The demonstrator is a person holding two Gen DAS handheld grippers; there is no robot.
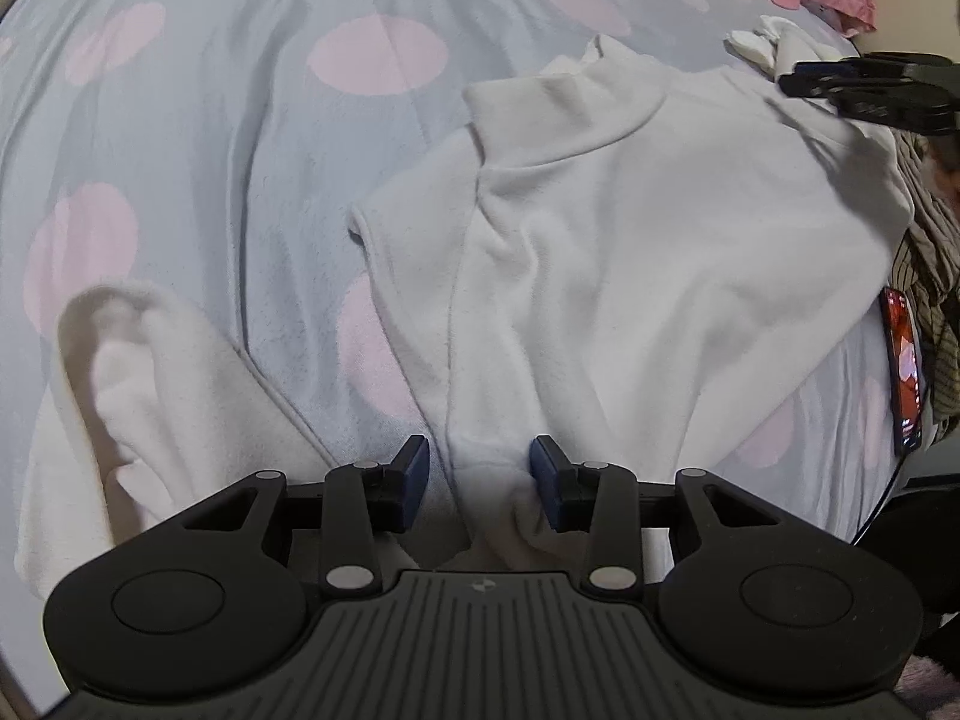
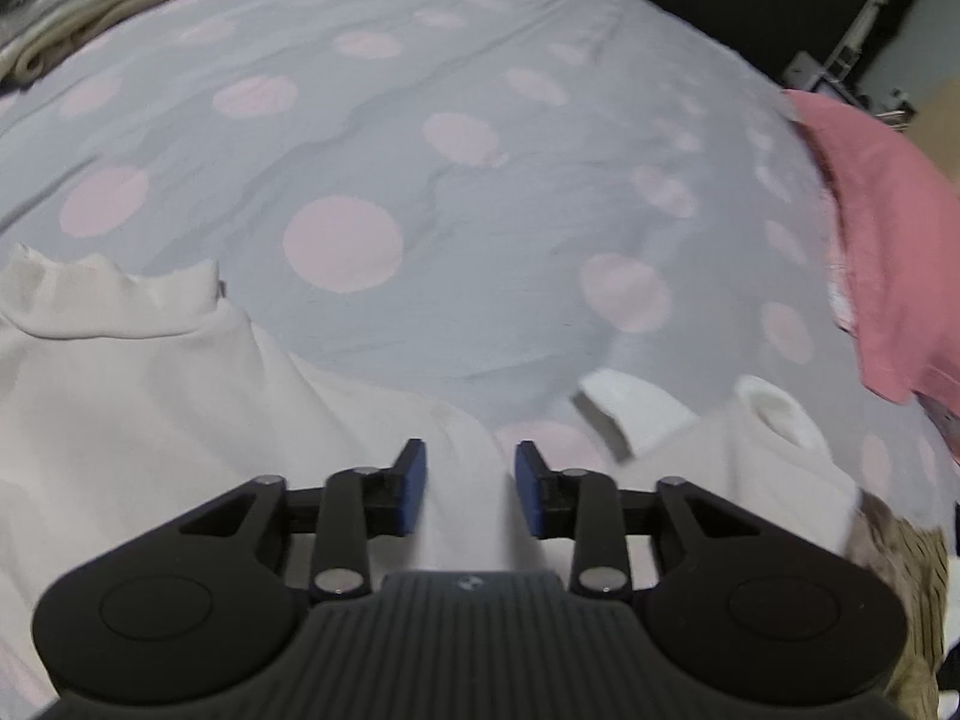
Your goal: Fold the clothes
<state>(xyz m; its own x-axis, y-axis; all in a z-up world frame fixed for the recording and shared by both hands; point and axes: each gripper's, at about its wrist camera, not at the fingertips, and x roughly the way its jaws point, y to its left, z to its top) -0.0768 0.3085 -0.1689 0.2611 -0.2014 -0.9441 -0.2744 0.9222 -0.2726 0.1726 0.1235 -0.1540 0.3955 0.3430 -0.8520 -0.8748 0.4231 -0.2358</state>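
White top (image 1: 630, 252) is soft, matt fleece; dotted bedsheet (image 1: 240, 138) smooth matt cotton; left gripper (image 1: 480, 477) matt black plastic, blue rubbery pads (image 1: 418, 474).

My left gripper (image 1: 480, 480) hangs low with its blue-padded fingers (image 1: 414, 480) spread apart, and my right gripper (image 2: 471, 489) sits likewise with a clear gap between its pads (image 2: 531, 492), both pointing forward.

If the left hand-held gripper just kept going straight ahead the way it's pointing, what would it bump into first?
Most likely the white sweater. The left hand-held gripper has its jaws open either side of a fold of it, so it would push into that cloth at once; depth is hard to judge.
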